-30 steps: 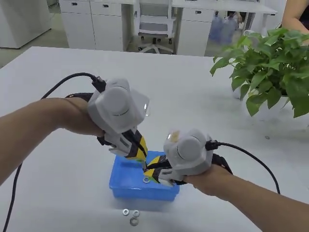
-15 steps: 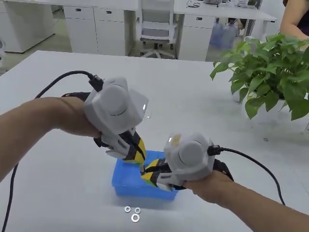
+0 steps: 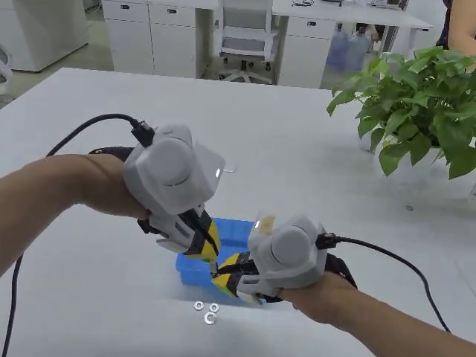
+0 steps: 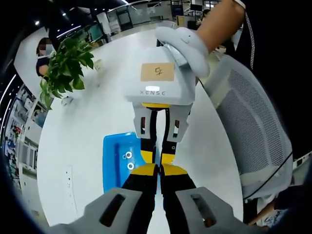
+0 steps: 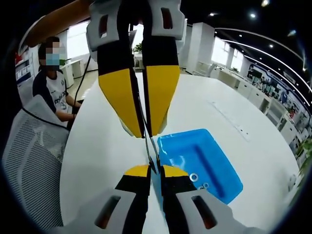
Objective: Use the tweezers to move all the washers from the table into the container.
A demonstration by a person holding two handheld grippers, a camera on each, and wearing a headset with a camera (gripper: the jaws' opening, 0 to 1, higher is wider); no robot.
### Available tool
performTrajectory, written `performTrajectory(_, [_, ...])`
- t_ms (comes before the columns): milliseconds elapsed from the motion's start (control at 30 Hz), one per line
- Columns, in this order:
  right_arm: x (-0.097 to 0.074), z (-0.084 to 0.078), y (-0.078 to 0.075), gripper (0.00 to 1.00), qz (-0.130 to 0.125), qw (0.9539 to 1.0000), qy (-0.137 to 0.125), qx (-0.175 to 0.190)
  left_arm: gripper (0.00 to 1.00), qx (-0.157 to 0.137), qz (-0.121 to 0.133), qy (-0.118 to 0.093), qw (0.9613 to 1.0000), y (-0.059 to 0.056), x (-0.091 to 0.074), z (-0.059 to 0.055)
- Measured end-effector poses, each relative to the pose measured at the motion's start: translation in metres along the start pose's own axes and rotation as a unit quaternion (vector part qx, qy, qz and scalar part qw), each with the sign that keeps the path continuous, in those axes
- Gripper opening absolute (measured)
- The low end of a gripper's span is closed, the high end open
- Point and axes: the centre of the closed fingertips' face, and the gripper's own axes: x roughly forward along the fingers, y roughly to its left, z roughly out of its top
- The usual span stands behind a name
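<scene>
- White counter [image 3: 335, 193] in an open office is carrying the work; a potted plant [image 3: 416, 104] is standing well off to the right, with cabinets and a chair behind
- Blue container [image 3: 230, 229] is sitting near the front of the counter, partly covered by both grippers
- Left gripper [image 3: 209, 255] and right gripper [image 3: 224, 273] are meeting tip to tip over the container. Over the last second the pair is reading as shifted from the container's middle toward its near edge (the head camera has moved too, so the shift is judged against the container only)
- Tweezers [image 5: 145, 131] are running from the left gripper's jaws into the right gripper's. Both pairs of jaws are closed narrow on them
- Two washers in the container [image 4: 129, 155] are lying on its floor in the left gripper view
- Three loose washers [image 3: 206, 311] are lying just in front of the container, same count and same place as a second ago
- Judgement: one drop is looking finished and the tweezers are heading back for the next washer; three are remaining
</scene>
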Motion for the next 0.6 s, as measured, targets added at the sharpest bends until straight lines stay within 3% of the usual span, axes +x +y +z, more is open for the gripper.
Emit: performTrajectory(600, [0.014,-0.017,0.027,0.09,0.022,0.9997,0.010,0.010,0.05,-0.010,-0.017,0.002,0.9998,-0.023,0.015,-0.017])
